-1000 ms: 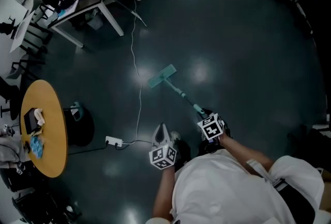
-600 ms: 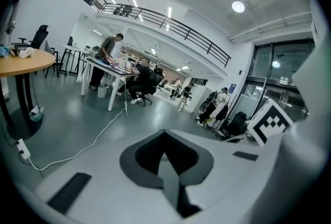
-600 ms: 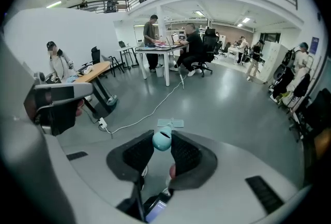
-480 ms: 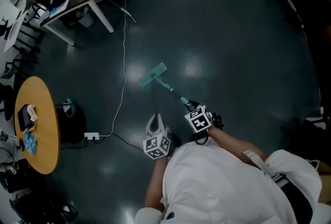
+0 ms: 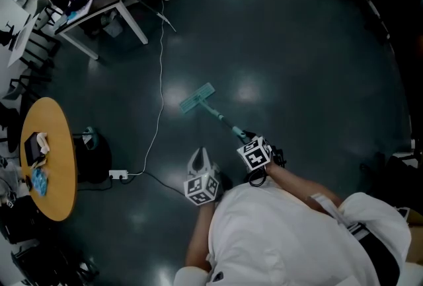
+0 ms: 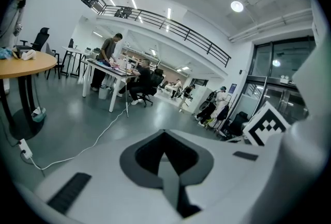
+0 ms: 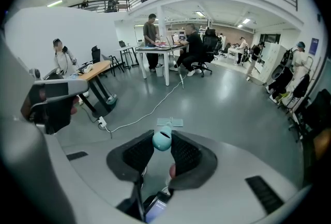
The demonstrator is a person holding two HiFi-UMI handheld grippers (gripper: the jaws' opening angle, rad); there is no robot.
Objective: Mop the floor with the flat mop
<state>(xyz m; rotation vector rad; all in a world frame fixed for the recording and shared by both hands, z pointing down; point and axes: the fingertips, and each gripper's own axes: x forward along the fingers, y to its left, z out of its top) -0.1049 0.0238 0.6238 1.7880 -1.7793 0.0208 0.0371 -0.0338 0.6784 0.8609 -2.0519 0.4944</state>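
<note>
A flat mop lies with its teal head point(image 5: 197, 98) on the dark floor, just right of a white cable. Its thin handle point(image 5: 225, 122) slants back towards me. My right gripper point(image 5: 244, 139) is shut on the handle's upper end. In the right gripper view, the teal handle tip point(image 7: 162, 140) sits clamped between the dark pads of the right gripper point(image 7: 162, 146), and the mop head point(image 7: 170, 122) shows beyond it. My left gripper point(image 5: 198, 154) hangs to the left of the handle, apart from it. In its own view the left gripper point(image 6: 164, 140) is shut on nothing.
A white cable point(image 5: 160, 73) runs from a power strip point(image 5: 117, 174) towards a white desk point(image 5: 99, 10) where people sit. A round yellow table point(image 5: 46, 159) with small items stands at the left, a dark base point(image 5: 96, 156) beside it. Chairs and bags line the far right.
The head view has shifted a little to the side. The mop head stays at about the same spot beside the cable. Both grippers hold as before.
</note>
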